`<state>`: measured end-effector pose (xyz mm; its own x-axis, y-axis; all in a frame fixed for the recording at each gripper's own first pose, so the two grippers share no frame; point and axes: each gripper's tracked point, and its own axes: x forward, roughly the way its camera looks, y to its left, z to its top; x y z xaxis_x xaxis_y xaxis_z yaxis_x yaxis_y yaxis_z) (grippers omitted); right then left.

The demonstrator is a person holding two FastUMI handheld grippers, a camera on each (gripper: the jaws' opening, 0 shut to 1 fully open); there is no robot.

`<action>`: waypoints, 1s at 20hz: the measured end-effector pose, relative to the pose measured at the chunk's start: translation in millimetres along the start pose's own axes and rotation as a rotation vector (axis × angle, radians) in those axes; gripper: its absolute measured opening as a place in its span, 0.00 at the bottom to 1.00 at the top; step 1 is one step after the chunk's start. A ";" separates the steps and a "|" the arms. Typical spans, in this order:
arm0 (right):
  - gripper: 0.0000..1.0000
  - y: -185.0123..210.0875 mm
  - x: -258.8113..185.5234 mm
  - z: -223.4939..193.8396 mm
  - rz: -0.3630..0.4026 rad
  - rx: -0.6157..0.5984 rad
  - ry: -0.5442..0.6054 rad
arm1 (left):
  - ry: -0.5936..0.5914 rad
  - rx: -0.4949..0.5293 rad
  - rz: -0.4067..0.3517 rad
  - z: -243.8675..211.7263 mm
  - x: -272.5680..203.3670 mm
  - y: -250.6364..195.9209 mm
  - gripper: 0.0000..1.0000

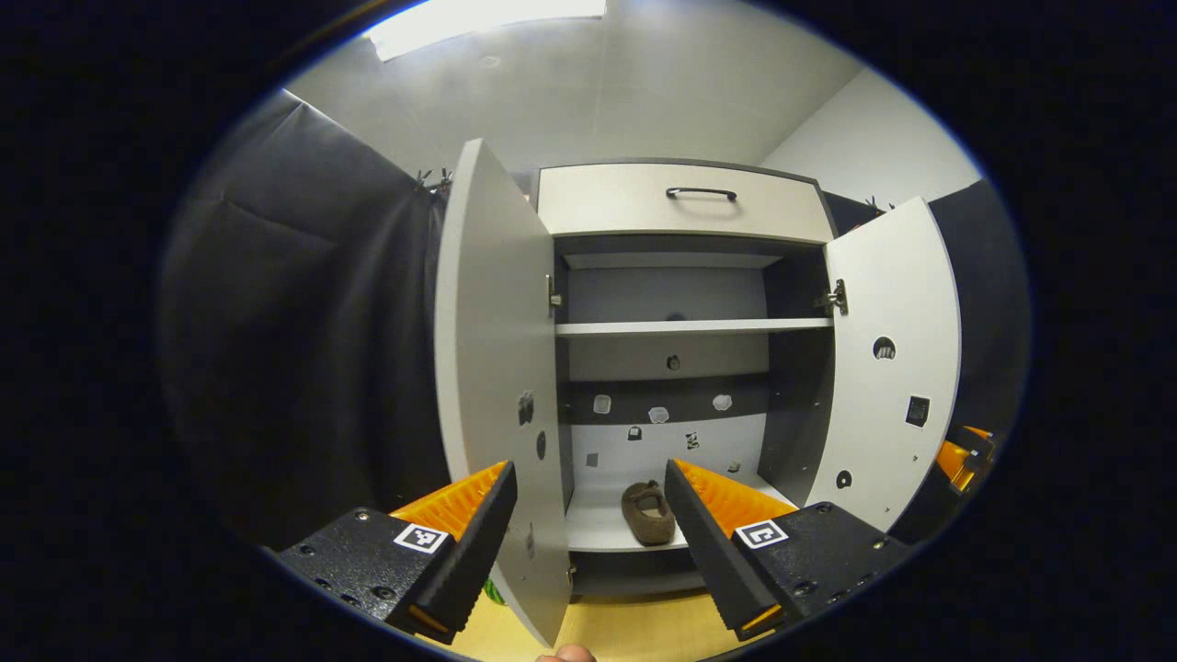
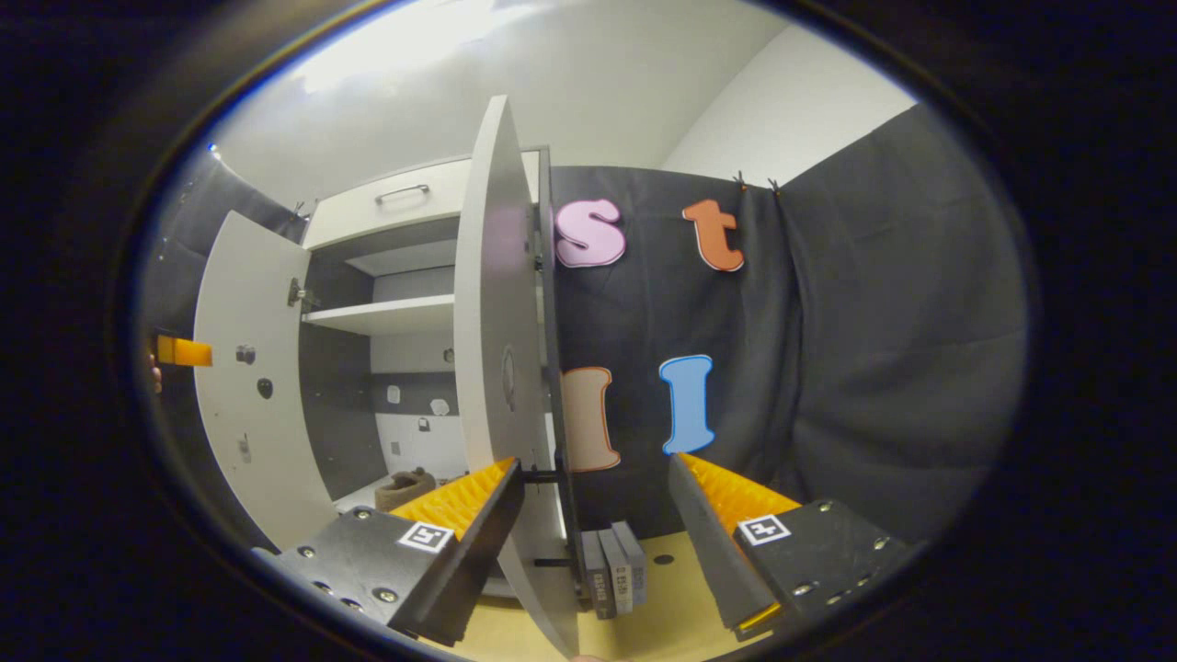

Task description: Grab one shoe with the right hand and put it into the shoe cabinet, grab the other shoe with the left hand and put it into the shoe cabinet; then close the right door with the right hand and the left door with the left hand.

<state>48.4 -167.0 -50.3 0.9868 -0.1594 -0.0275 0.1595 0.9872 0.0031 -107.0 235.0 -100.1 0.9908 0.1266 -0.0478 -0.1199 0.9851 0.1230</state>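
Note:
The shoe cabinet [image 1: 685, 198] stands with both doors swung wide. A brown shoe [image 1: 648, 513] lies on its bottom shelf [image 1: 598, 529]; the same shoe [image 2: 405, 487] peeks past my finger in the right gripper view. My left gripper [image 1: 588, 469] is open, and the left door [image 1: 497, 368] stands edge-on between its fingers, untouched. My right gripper [image 2: 598, 464] is open too, the right door [image 2: 497, 349] rising between its fingers close to the left one. The right gripper [image 1: 961, 455] shows beyond the right door [image 1: 887, 359]. The left gripper [image 2: 179, 351] shows past the left door [image 2: 248, 386].
A drawer with a dark handle [image 1: 701, 193] tops the cabinet, and a middle shelf [image 1: 690, 326] crosses it. Grey blocks [image 2: 614, 575] stand on the wooden floor [image 2: 671, 607] at the cabinet's foot. Black cloth hangs on both sides.

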 end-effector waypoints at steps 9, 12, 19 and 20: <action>0.92 79.1 11.2 -6.9 0.145 -0.010 0.008 | -0.049 0.001 0.190 12.3 -36.2 76.8 0.97; 0.96 108.2 14.5 -9.8 0.205 -0.007 0.009 | -0.023 -0.022 0.253 -5.1 -37.7 101.5 0.99; 0.97 177.1 11.1 -4.2 0.328 -0.038 -0.023 | 0.030 -0.054 0.306 -38.0 -21.7 141.4 0.96; 0.93 180.5 9.7 -4.0 0.329 -0.053 -0.030 | 0.045 -0.066 0.299 -45.7 -14.5 142.9 0.96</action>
<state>86.6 9.6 -54.1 0.9857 0.1683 -0.0045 -0.1683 0.9847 -0.0455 -141.4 379.2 -127.2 0.9073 0.4157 -0.0631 -0.4111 0.9086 0.0736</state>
